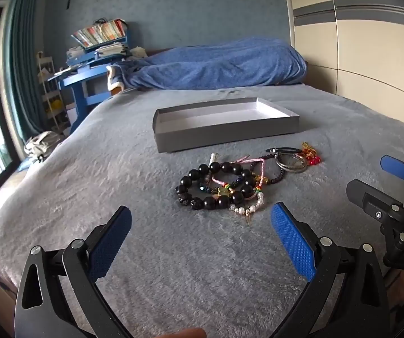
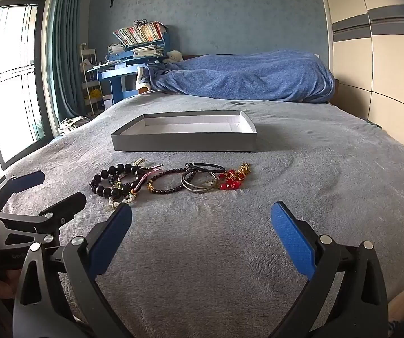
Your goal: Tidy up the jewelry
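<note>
**Both grippers spread wide over the bed, jewelry unsorted**

Nearest the bed's (image 2: 300,169) front edge, the left gripper (image 1: 202,233) and the right gripper (image 2: 202,233) hang side by side above the grey cover, each with its blue-padded fingers (image 1: 111,242) fully apart and nothing between them. Just beyond them, around the middle of the bed, lies the jewelry in a loose row: a black bead bracelet (image 1: 216,186) tangled with a pearl strand (image 1: 248,207) and a pink cord (image 1: 230,171), then metal bangles (image 2: 199,184) and red-and-gold pieces (image 2: 233,178). Farther back sits an open grey box (image 2: 185,139), holding nothing. A rumpled blue blanket (image 2: 244,77) lies along the far edge.
</note>
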Tool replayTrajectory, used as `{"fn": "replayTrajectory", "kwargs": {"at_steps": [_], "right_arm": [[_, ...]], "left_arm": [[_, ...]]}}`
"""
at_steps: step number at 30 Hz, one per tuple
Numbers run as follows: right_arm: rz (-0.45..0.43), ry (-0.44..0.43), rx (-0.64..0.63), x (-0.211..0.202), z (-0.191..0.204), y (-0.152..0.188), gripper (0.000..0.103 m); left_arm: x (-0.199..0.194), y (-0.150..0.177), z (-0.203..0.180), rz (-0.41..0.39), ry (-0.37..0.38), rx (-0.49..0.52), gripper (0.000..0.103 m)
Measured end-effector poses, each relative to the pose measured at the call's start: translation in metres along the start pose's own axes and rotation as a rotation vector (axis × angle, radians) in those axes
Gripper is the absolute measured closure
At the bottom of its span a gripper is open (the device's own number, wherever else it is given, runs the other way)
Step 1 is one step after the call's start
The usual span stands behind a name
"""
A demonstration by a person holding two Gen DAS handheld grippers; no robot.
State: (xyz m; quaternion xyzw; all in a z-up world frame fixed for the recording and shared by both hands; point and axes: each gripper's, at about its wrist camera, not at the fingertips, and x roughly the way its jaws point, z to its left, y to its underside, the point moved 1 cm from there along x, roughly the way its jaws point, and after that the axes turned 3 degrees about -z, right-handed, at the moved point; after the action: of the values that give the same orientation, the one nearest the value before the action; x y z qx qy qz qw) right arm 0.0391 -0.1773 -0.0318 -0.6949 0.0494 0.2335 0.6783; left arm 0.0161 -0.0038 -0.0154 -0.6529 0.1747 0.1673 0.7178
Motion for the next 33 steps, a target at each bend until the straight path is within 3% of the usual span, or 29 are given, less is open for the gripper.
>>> {"fn": "replayTrajectory", "kwargs": {"at_steps": [33], "right_arm": [[0.001, 0.006, 0.009, 0.005, -0.001, -0.001, 0.005]], "left_arm": [[-0.007, -0.005, 0.014, 0.002, 0.039, -0.067, 0.005]]}}
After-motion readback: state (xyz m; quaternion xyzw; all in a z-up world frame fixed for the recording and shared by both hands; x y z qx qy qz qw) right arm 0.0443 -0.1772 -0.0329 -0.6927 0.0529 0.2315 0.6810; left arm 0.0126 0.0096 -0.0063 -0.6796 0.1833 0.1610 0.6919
